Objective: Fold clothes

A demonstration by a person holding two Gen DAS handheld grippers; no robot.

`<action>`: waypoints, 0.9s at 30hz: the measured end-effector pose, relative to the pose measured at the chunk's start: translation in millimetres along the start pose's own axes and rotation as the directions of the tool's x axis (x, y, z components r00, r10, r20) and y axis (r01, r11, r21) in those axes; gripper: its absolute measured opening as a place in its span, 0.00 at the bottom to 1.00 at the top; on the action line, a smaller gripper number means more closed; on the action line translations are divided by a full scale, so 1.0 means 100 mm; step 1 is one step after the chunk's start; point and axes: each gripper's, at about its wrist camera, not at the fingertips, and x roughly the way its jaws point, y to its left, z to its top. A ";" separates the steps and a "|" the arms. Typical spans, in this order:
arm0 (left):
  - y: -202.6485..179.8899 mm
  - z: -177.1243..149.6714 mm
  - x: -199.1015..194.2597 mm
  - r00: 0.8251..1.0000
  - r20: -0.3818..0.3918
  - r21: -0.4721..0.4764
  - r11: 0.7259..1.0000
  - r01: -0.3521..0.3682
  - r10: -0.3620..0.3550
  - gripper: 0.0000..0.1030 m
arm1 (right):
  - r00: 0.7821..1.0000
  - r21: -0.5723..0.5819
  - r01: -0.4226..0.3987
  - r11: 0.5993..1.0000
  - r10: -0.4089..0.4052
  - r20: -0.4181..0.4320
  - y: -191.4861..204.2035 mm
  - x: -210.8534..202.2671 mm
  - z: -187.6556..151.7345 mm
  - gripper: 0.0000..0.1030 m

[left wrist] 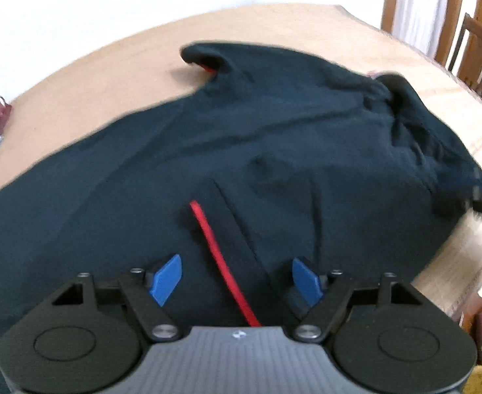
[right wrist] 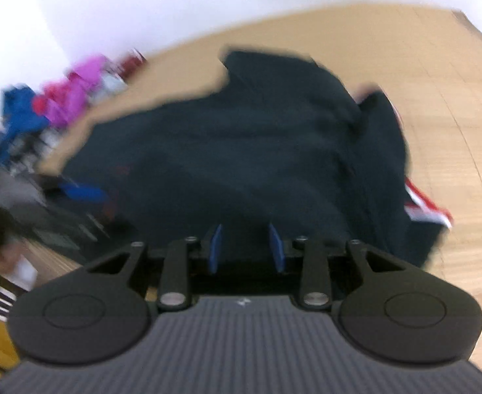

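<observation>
Left wrist: one dark shirt [left wrist: 241,138].

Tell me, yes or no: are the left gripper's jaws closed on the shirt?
No. The left gripper stands wide open above the shirt, pinching nothing.

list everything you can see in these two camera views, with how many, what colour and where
garment: one, dark navy with a red stripe, spread over most of the table.
red-and-white trim: one patch, at the garment's right edge in the right wrist view.
table: one, light wood, under the garment.
heap of clothes: several, magenta, blue and dark red, far left of the table; blurred.
chairs: at least two, brown wood, beyond the table at upper right.
left gripper: one, black with blue pads, open over the red stripe.
right gripper: one, black with blue pads, narrowly apart over the garment's near edge; grip cannot be told.
</observation>
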 end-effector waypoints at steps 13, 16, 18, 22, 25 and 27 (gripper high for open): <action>0.33 0.56 0.34 0.999 -0.015 -0.145 0.989 -0.043 0.041 0.74 | 0.988 -0.160 -0.124 0.979 0.137 0.076 0.44 0.26 0.39 0.34; 0.25 0.53 0.46 0.992 -0.035 -0.095 0.988 -0.122 0.119 0.78 | 0.989 -0.185 -0.146 0.972 0.149 0.004 0.49 0.58 0.33 0.32; 0.28 0.49 0.50 0.990 -0.048 -0.109 0.985 -0.135 0.130 0.81 | 0.991 -0.244 -0.128 0.961 0.136 0.017 0.46 0.63 0.21 0.31; 0.36 0.47 0.49 0.989 -0.064 -0.149 0.978 -0.145 0.137 0.85 | 0.987 -0.265 -0.144 0.953 0.157 0.028 0.34 0.57 0.13 0.31; 0.41 0.45 0.39 0.991 -0.056 -0.169 0.978 -0.126 0.118 0.84 | 0.983 -0.247 -0.168 0.954 0.181 0.030 0.24 0.54 0.08 0.31; 0.45 0.45 0.25 0.996 -0.031 -0.155 0.984 -0.082 0.078 0.82 | 0.984 -0.247 -0.167 0.955 0.178 0.022 0.23 0.53 0.09 0.32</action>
